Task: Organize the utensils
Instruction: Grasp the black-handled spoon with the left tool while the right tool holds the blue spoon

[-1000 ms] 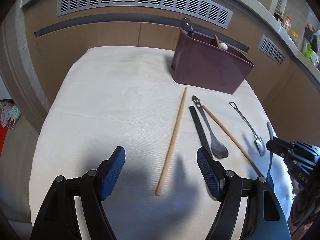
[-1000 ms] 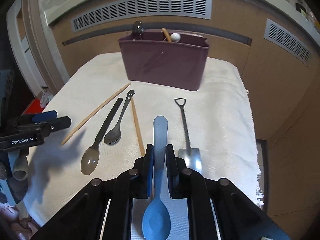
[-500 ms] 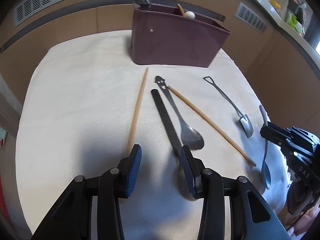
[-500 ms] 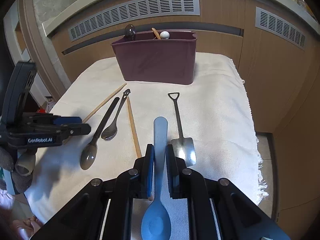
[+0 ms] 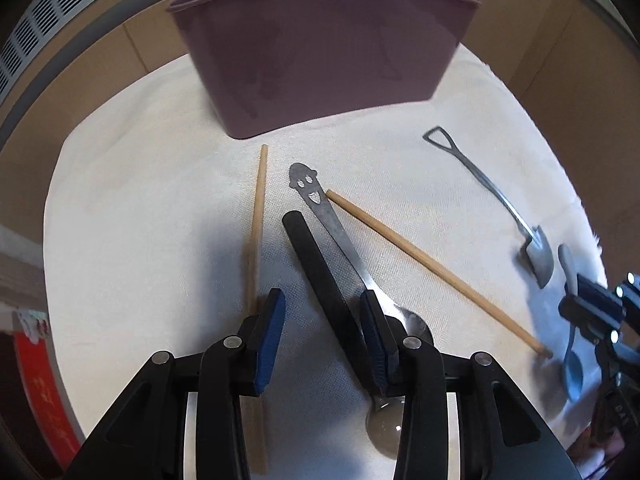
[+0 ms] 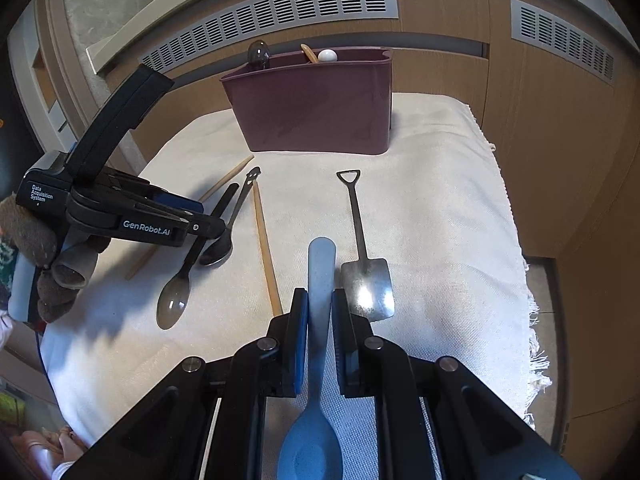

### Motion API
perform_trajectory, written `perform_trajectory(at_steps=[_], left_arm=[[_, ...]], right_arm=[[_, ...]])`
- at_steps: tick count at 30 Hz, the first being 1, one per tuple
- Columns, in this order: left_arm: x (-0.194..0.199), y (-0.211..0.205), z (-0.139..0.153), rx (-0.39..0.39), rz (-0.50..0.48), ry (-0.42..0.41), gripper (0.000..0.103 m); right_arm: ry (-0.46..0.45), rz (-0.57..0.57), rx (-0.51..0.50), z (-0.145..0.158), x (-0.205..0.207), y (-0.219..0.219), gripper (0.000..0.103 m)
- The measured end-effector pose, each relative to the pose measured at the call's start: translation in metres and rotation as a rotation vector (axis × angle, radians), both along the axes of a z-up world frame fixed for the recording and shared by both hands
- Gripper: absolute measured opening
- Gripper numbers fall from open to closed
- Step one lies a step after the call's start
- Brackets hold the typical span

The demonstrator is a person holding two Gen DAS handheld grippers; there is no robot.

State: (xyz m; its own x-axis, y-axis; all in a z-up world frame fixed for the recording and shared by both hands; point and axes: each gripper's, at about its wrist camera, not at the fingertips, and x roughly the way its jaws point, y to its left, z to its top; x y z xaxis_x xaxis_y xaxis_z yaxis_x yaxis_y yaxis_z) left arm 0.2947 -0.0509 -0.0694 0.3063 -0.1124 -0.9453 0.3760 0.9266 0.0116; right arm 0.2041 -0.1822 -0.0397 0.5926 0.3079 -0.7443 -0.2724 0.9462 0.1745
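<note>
A white woven cloth (image 6: 440, 208) covers the tabletop; behind it stand wooden panels (image 6: 532, 128) with slatted grey vents (image 6: 280, 12).

Blue spoon (image 6: 320, 320) clamped, bowl rearward; black-handled spoon (image 5: 320, 272), steel spoons, chopsticks flat before maroon caddy (image 6: 316, 108)

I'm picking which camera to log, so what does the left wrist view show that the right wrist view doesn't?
Only the left wrist view shows the left hand-held gripper from behind, jaws open around the black-handled spoon, and the smiley cut-out on the steel spoon.

Only the right wrist view shows the right hand-held gripper shut on the blue spoon, with the whole bowl in view, plus the wall vents.

Both show the maroon holder, both chopsticks, the shovel spoon and the white cloth.
</note>
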Motion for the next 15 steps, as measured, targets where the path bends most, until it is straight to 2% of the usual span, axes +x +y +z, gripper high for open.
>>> perform_trajectory(at_steps=[4,7,9,12,15], left_arm=[[0.003,-0.001,0.0,0.039,-0.021,0.018,0.043],[0.001,-0.007,0.001,0.114,-0.044,-0.013,0.042],[-0.001,-0.01,0.002,0.146,-0.061,-0.029,0.038],[0.002,-0.006,0.002,0.088,-0.037,0.01,0.028],[0.015,0.0,0.002,0.006,0.016,0.06,0.027]], right_arm=[[0.003,-0.002,0.008,-0.002,0.0,-0.001,0.012],[-0.004,0.0,0.005,-0.001,-0.002,-0.001,0.012],[-0.008,-0.001,0.004,0.0,-0.003,-0.002,0.012],[-0.008,-0.002,0.008,-0.001,-0.003,-0.002,0.012],[-0.004,0.002,0.009,-0.003,-0.003,-0.001,0.012]])
